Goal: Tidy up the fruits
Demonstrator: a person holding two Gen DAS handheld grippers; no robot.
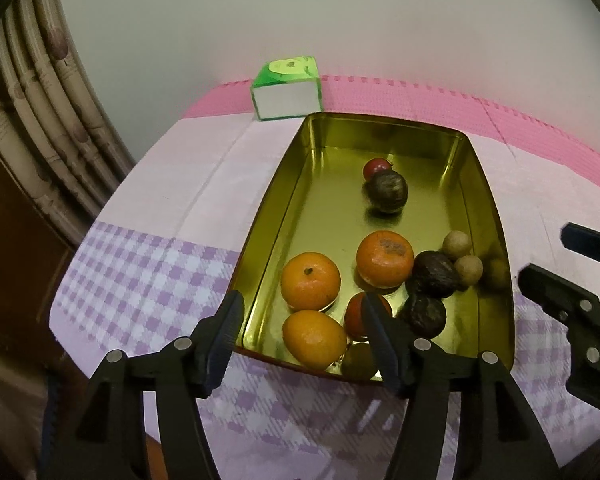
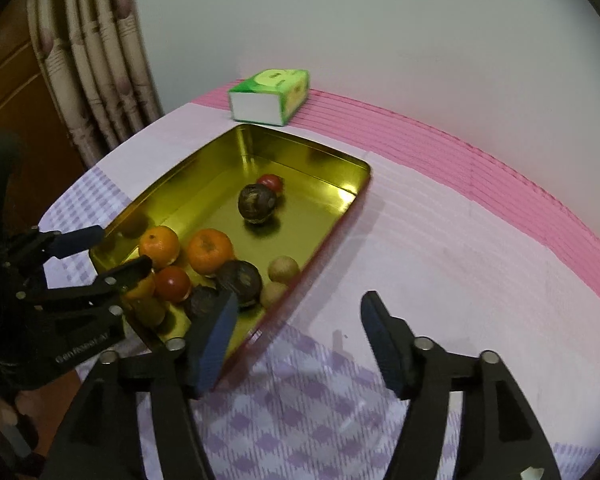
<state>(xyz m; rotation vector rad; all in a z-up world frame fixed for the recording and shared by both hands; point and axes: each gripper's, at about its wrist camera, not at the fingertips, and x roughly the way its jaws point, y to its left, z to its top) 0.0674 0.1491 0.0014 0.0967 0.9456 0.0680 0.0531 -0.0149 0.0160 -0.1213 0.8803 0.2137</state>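
A plain pale wall rises behind the worktop, evenly lit and bare. The worktop wears a cloth that runs from a pink band at the far edge through a pale stretch to lilac-and-white check nearest me. At the left hangs a pleated beige curtain, with dark brown wood panelling beside it.

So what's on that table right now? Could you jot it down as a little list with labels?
container: gold tin tray on a checked tablecloth
oranges: three, at the near end
red fruits: two; one near, one far
dark round fruits: three; one beside the far red one
small tan fruits: two, by the tray's right wall
behind tray: green tissue box
left tongs: open, over the near oranges
right tongs: open, holding nothing
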